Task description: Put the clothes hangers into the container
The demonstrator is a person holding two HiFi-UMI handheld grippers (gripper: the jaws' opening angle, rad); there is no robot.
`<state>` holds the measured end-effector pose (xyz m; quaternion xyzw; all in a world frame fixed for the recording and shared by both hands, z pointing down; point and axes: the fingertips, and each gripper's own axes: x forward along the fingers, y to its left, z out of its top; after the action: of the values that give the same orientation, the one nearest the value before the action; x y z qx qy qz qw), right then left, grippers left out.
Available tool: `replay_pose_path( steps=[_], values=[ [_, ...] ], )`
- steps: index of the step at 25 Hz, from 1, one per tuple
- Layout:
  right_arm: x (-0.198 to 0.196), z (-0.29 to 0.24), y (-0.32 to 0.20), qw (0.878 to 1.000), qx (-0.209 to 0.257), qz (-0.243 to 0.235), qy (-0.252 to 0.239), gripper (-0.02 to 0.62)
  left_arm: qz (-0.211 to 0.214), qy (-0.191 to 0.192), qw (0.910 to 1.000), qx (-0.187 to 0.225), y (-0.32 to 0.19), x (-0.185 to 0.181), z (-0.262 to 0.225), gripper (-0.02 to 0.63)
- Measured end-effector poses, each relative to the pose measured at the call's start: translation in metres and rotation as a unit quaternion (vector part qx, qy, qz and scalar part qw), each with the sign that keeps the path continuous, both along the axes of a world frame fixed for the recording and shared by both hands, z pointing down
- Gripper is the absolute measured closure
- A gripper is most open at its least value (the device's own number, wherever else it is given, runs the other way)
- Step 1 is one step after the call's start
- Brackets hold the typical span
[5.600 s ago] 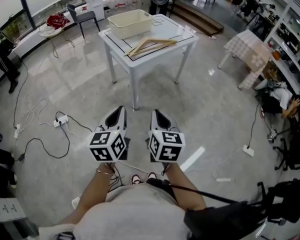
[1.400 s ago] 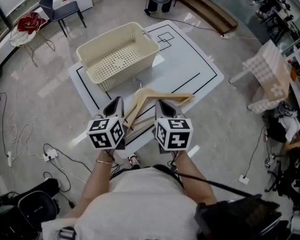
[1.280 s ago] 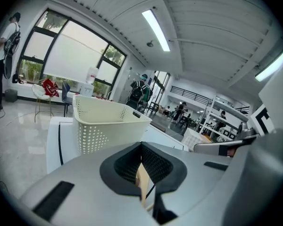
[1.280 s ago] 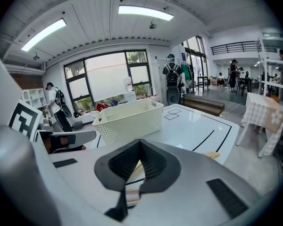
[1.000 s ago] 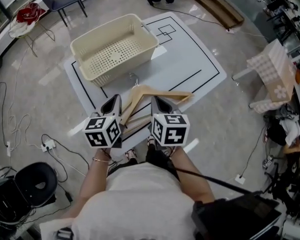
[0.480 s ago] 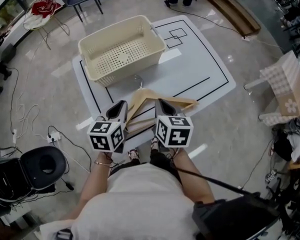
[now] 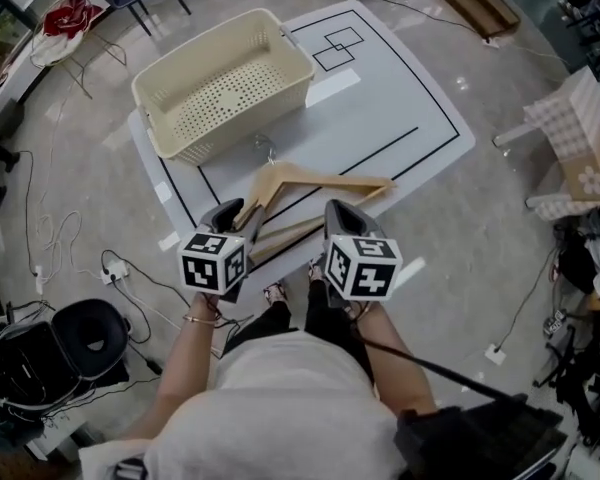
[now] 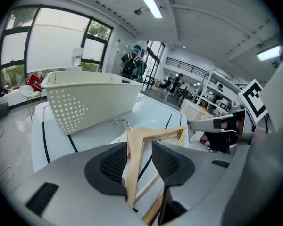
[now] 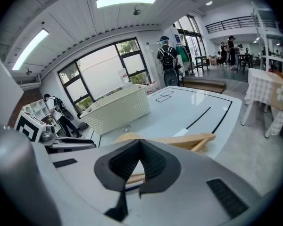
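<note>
Several wooden hangers (image 7: pixel 310 190) lie stacked near the front edge of the white table (image 7: pixel 380 88), metal hooks towards the cream perforated basket (image 7: pixel 225 88) behind them. My left gripper (image 7: pixel 235 215) hangs over the stack's left arm. Its jaws have just been opening, and in the left gripper view the left gripper (image 8: pixel 139 157) stands open with a hanger arm (image 8: pixel 153 135) between the pads, which are not pressing on it. My right gripper (image 7: pixel 338 211) hovers just right of it over the stack. In its own view the right gripper (image 9: pixel 140 145) is shut and empty, with the hangers (image 9: pixel 179 141) beyond it.
The basket (image 8: pixel 85 98) is empty and stands at the table's far left. On the floor lie cables (image 7: pixel 110 268), a black chair (image 7: pixel 80 333) at the lower left and a small table with a chequered cloth (image 7: pixel 570 148) at the right. People stand far behind.
Both grippers have come down closer to the hangers at the table's front edge. The left gripper's jaws have parted around a hanger arm.
</note>
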<state>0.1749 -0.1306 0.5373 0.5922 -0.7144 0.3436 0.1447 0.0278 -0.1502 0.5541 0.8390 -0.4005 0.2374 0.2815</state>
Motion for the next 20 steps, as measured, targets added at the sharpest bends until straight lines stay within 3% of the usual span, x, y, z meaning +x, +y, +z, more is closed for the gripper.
replay_pose_path(
  steps=[6,11,20],
  values=[
    [0.025,0.018,0.012,0.999,-0.017,0.036,0.0,0.578,0.058,-0.039,0.9973,-0.025,-0.004,0.015,0.031,0.426],
    [0.043,0.031,0.026,0.997,-0.031,0.065,0.002,0.578,0.081,-0.077,0.9928,-0.041,-0.003,0.014,0.054,0.426],
    [0.048,0.032,0.033,0.996,-0.027,0.084,0.005,0.578,0.117,-0.107,0.9859,-0.054,0.0,0.013,0.075,0.453]
  ],
)
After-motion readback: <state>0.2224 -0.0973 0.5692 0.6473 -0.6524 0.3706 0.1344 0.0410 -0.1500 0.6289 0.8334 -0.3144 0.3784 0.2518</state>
